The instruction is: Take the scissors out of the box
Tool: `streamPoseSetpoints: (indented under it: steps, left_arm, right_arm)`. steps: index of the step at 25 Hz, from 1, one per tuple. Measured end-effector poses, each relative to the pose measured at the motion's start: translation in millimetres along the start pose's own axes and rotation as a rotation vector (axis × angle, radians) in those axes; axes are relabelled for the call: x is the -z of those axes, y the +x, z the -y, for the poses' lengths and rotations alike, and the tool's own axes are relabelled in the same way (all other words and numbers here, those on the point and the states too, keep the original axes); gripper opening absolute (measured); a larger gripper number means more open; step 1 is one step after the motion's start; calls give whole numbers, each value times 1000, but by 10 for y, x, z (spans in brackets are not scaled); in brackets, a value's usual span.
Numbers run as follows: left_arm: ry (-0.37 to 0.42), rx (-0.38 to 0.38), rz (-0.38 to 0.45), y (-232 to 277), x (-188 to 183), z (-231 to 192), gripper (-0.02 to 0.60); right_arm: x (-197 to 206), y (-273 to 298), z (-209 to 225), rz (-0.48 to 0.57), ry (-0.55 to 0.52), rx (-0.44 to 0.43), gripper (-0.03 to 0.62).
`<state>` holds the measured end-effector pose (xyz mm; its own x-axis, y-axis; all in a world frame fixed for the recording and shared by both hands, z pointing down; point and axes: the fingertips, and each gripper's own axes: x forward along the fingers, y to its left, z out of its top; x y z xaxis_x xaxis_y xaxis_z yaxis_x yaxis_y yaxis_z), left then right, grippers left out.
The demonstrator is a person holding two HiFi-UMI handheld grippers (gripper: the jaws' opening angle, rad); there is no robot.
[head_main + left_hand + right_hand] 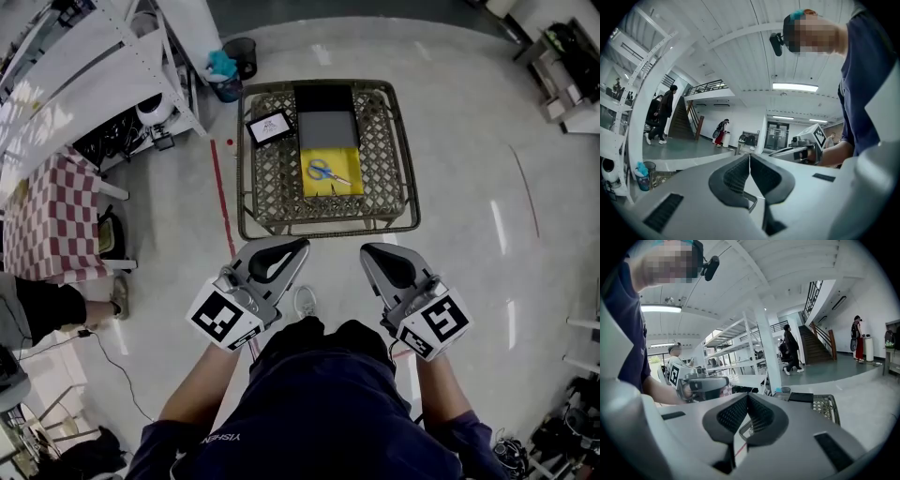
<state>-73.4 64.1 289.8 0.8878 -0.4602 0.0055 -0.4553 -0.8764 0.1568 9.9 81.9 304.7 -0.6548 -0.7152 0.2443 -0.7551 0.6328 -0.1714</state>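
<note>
The left claw [298,247] is held low in front of the person, its two pads pressed together at the tips with nothing between them, which its own view shows plainly [749,156]. It hangs above the floor, short of the near edge of the lattice worktop [272,183] and touching nothing. On that worktop, left of centre, lies a small framed card [269,127]. Beside it to the right is the yellow box [342,153], open, with a grey panel [327,129] and a black one [323,97] beyond it. The scissors [327,172] lie flat inside the yellow box, near its middle. Their long axis runs across the box, tipped slightly: the blue handles sit to the left and a little farther off, and the blades point right and toward the person. The right claw [367,251] is likewise closed tight and empty, level with the left one, well apart from the scissors
</note>
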Motion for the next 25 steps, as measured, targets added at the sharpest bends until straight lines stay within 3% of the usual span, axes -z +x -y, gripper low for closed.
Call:
streamPoseSetpoints:
  steps: [15,25]
  left_arm:
    - [-30,16,-48,410,170,-408,26]
    - [-47,-48,-88,943,332,-813,26]
  right_arm:
    - [-22,346,524,-27,23,7,14]
    - [94,711,1161,-77,33,-65,14]
